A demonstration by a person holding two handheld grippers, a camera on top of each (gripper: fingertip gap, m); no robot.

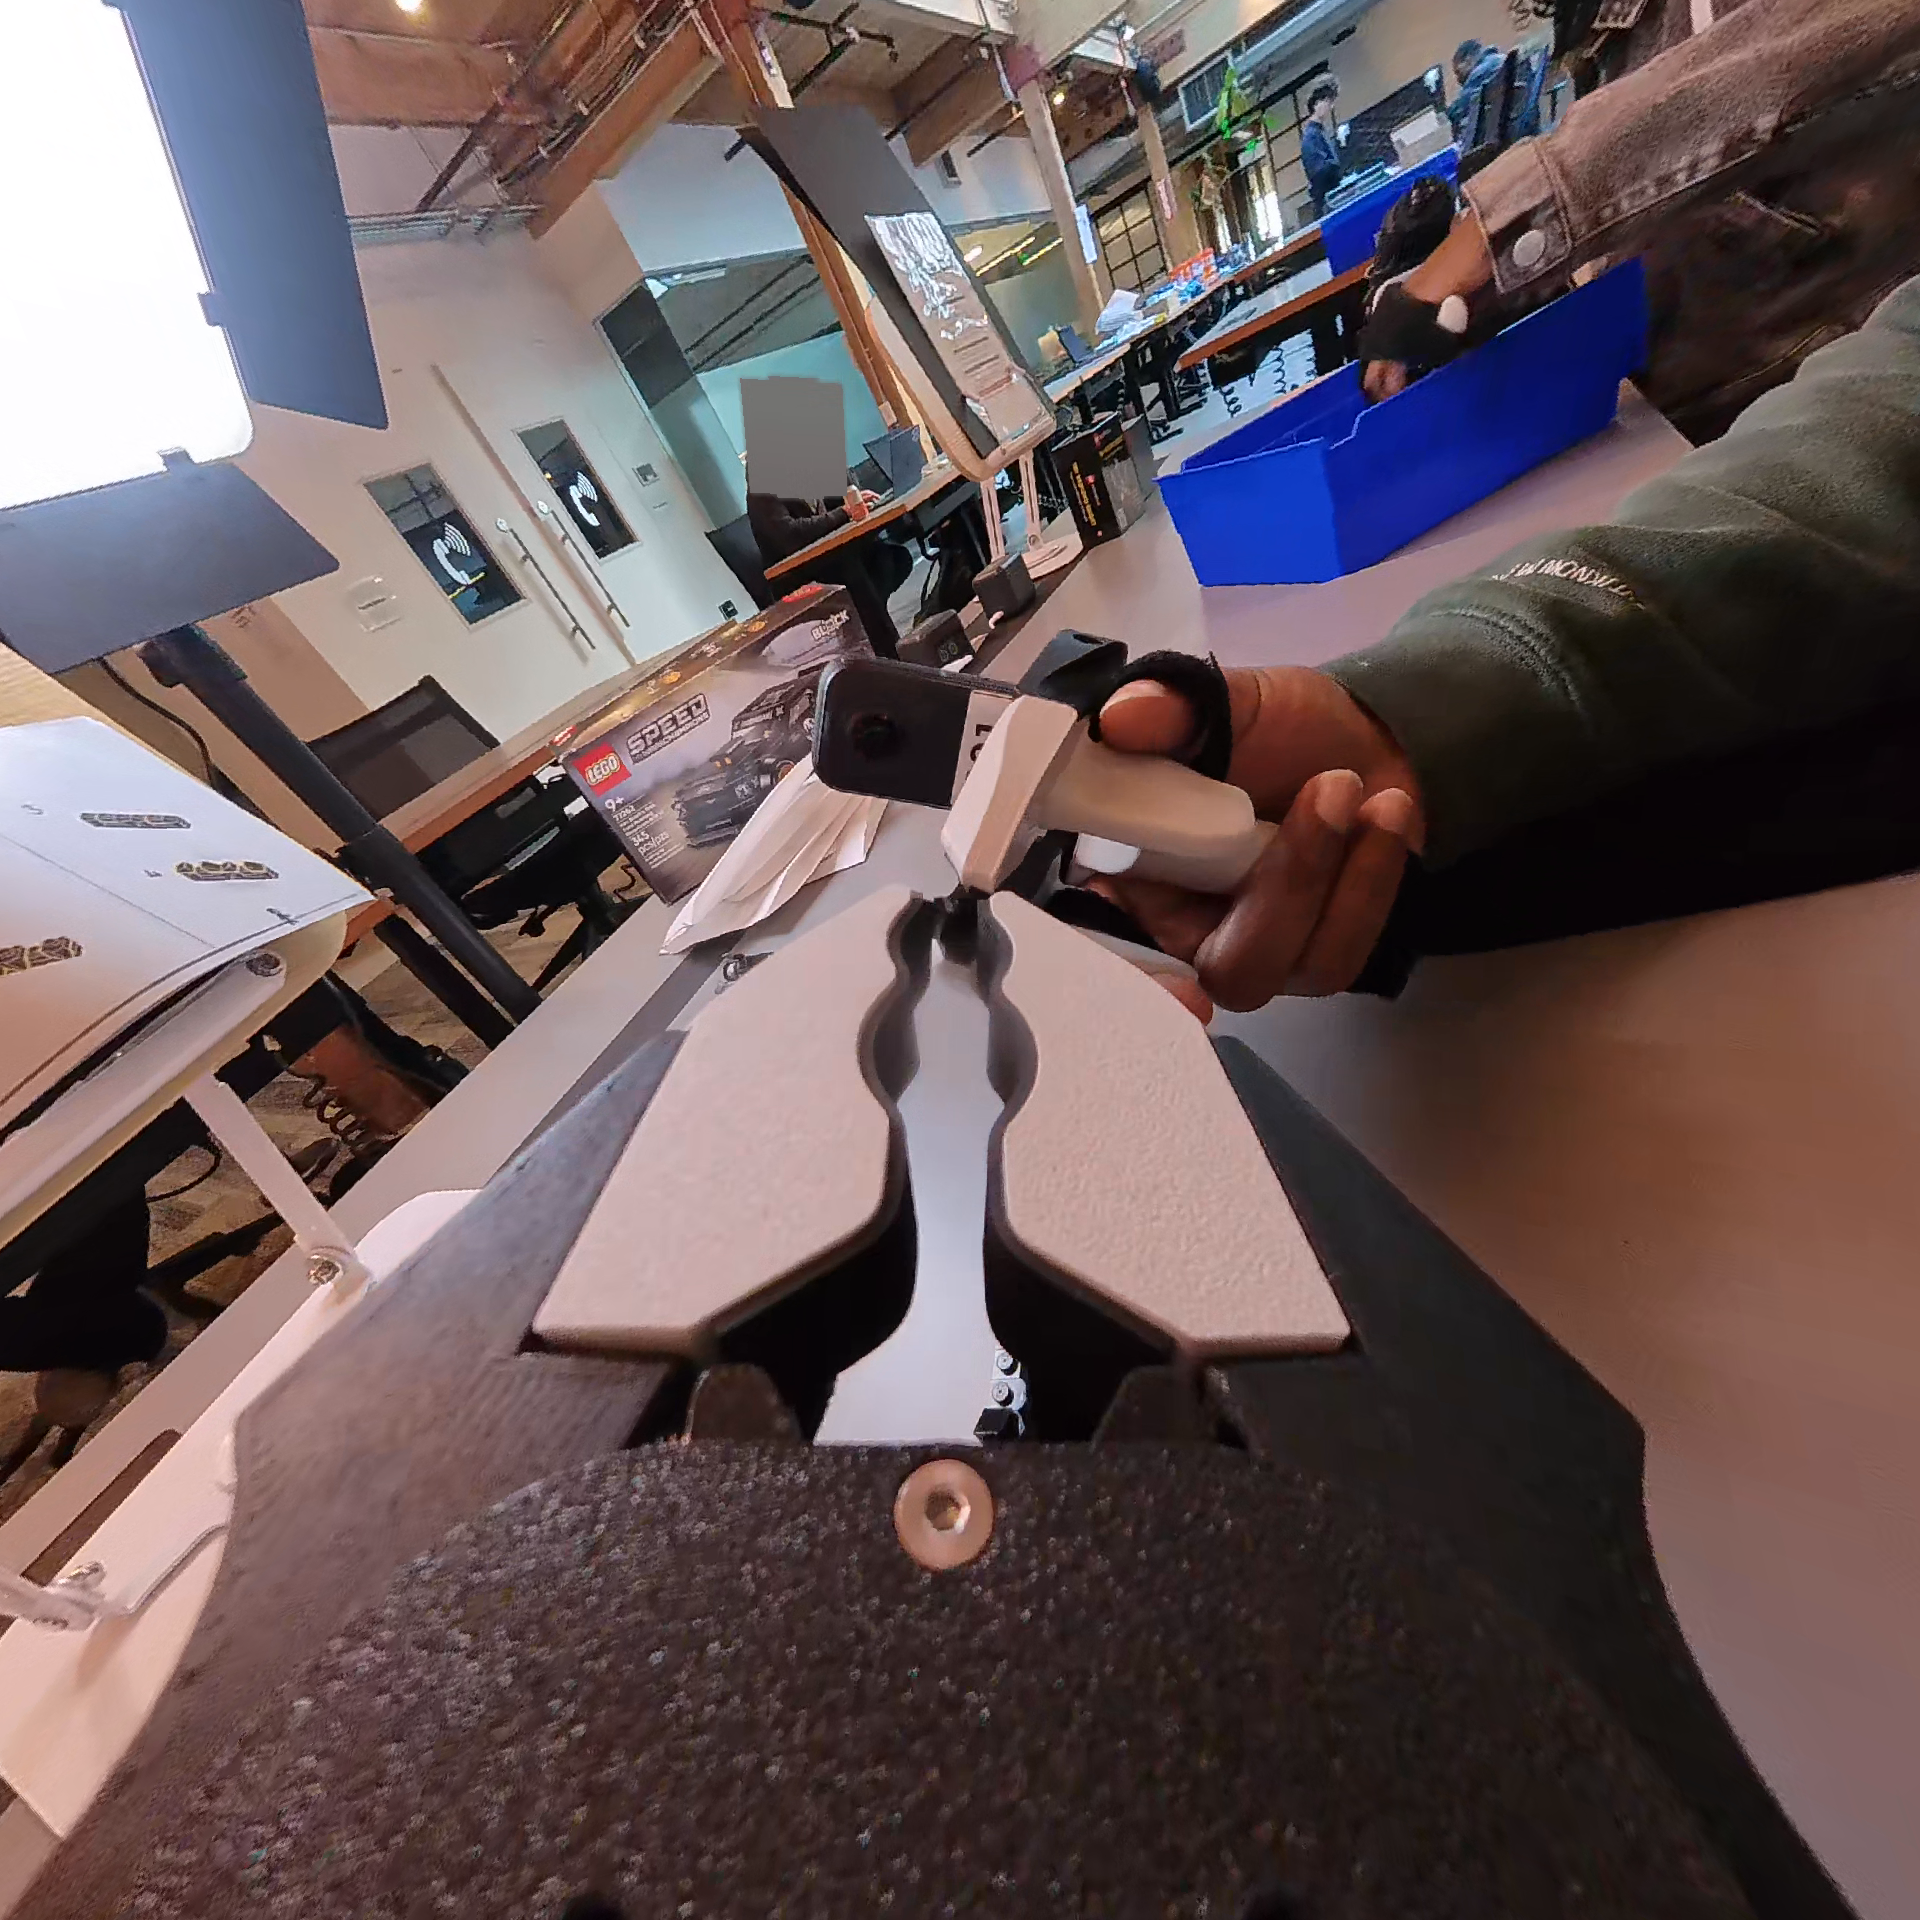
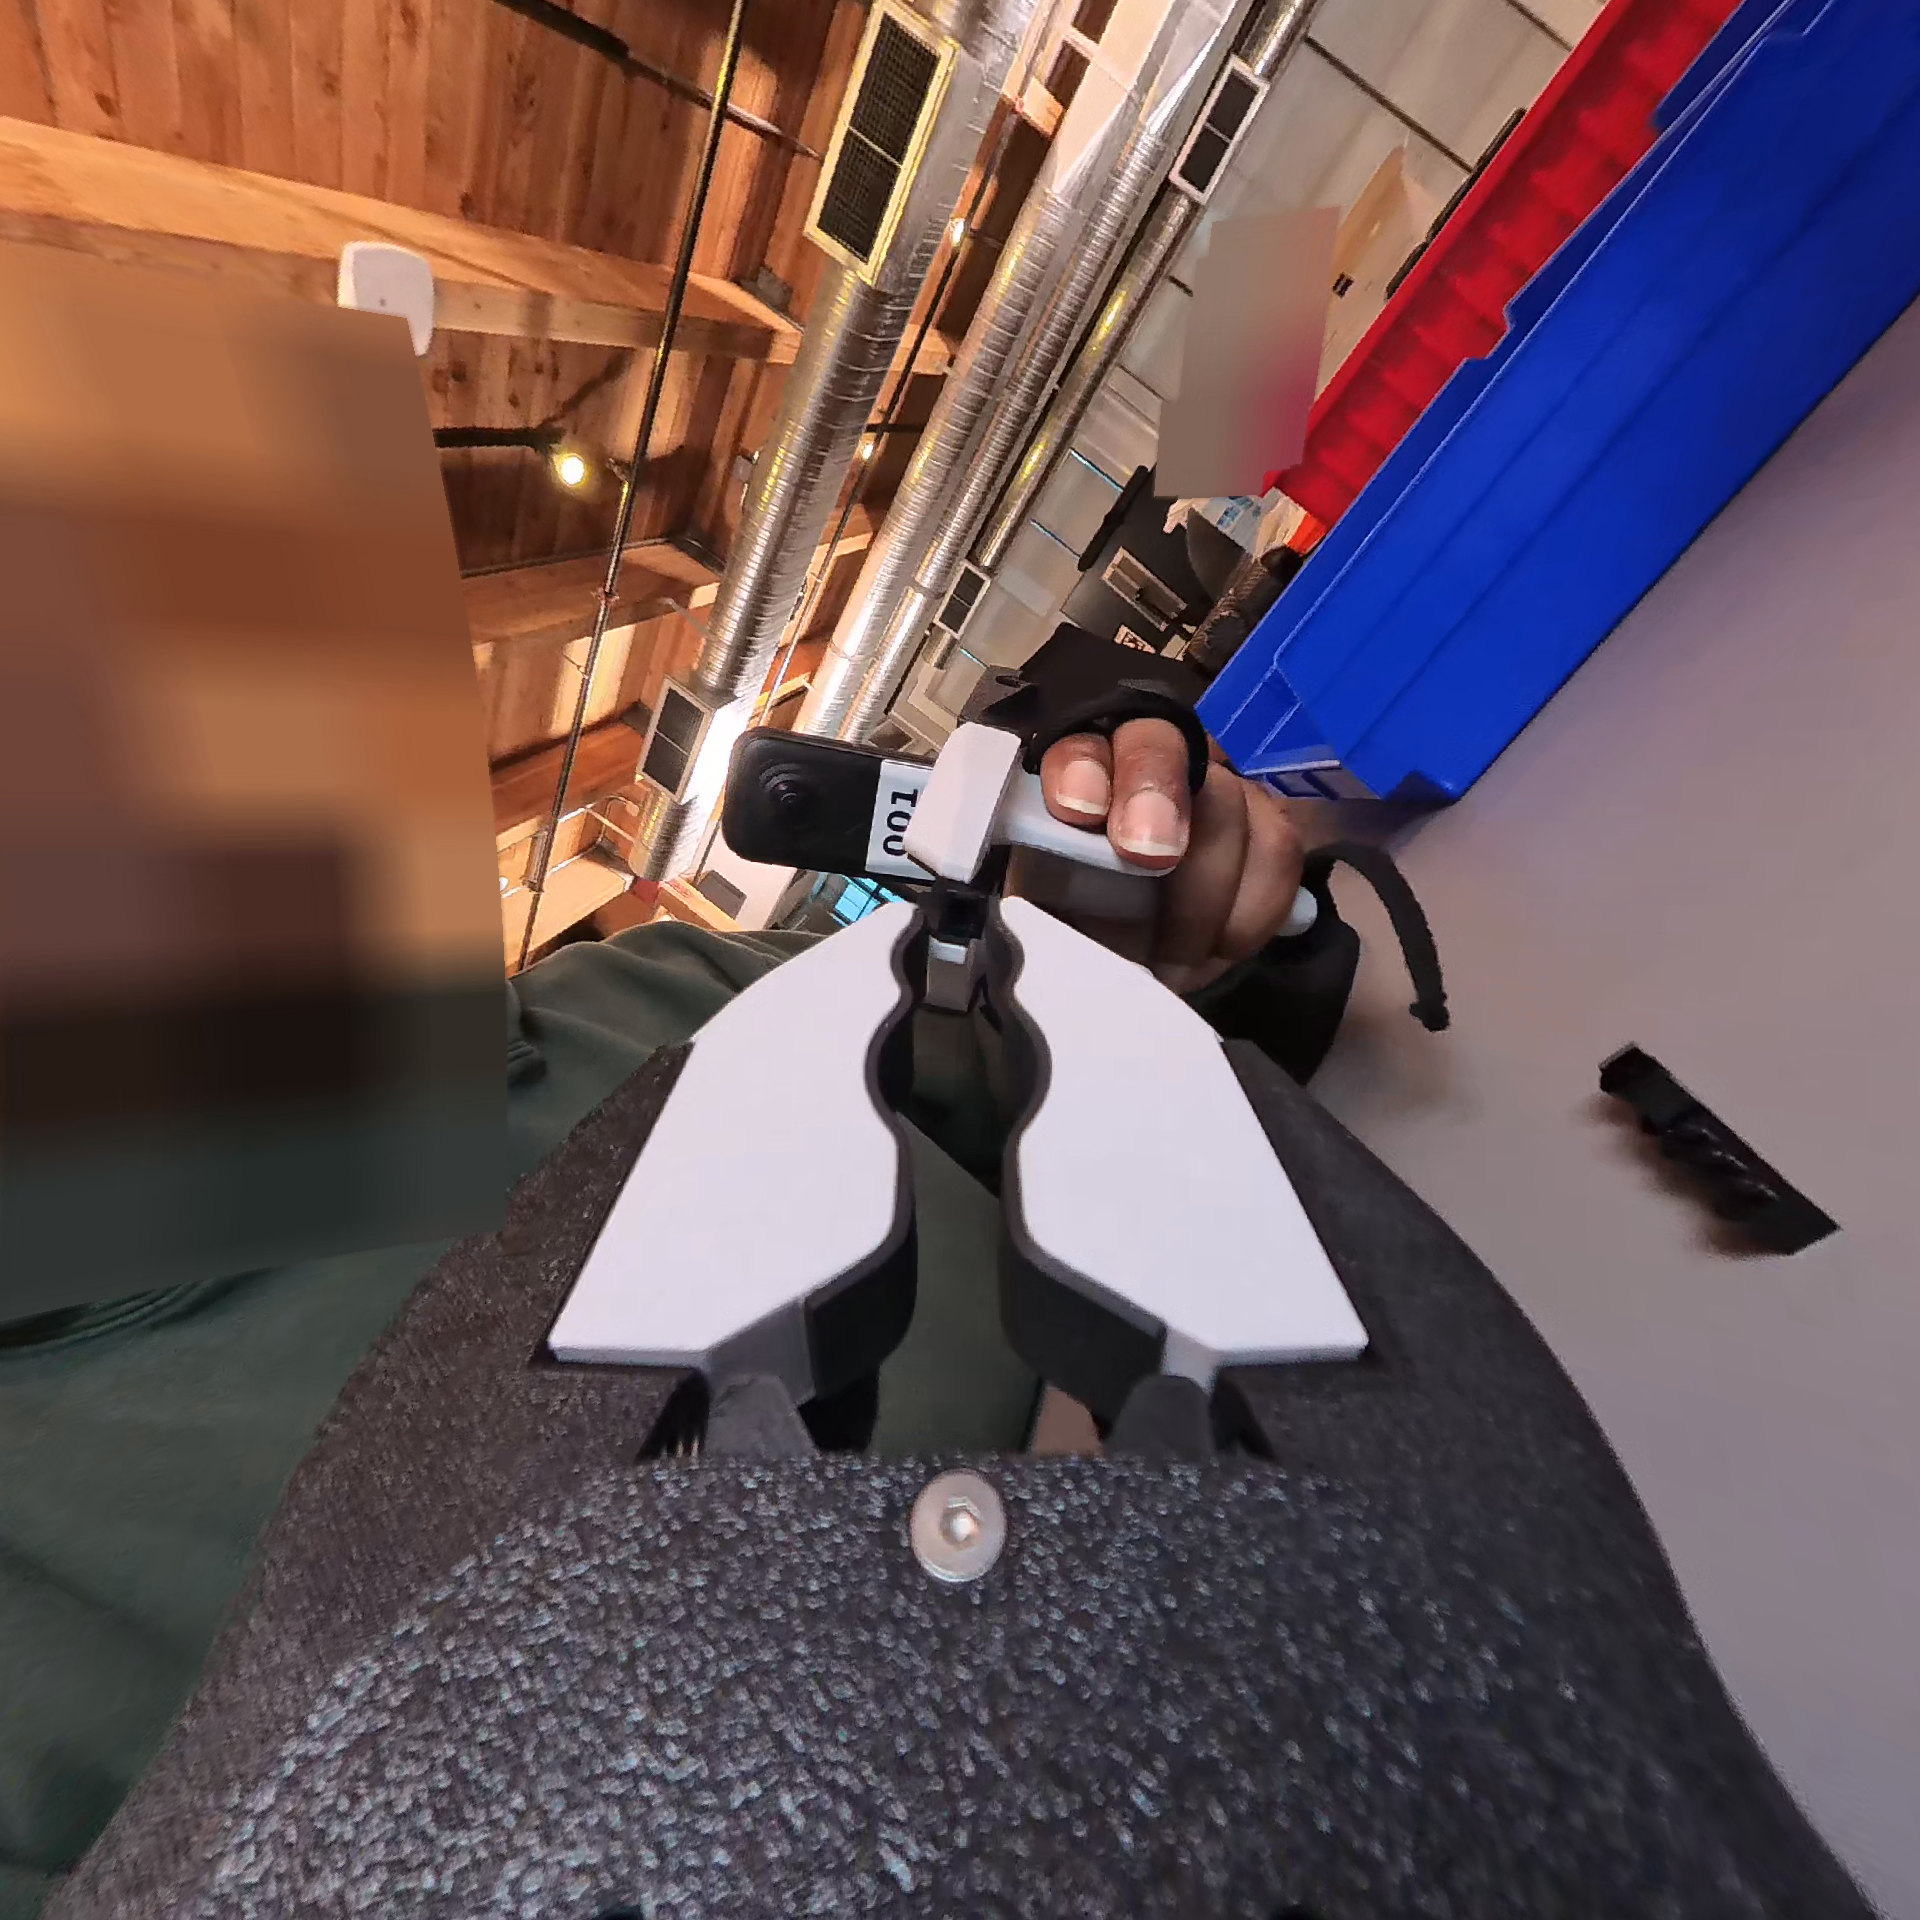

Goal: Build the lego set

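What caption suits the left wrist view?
Left gripper meets the right gripper tip to tip above a grey table, lego box behind.

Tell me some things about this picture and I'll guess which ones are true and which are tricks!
1. The blue bin sits on the grey table. True.
2. The Lego box has an airplane pictured on it. False: it shows a dark car.
3. The two grippers point at each other, tips close together. True: the left gripper and the right gripper meet tip to tip around a small piece.
4. A black Lego piece lies loose on the table. True.
5. The left gripper's jaws are spread wide apart. False: they are nearly together at the tips.
6. The person wears a bright yellow sleeve. False: the sleeve is dark green.
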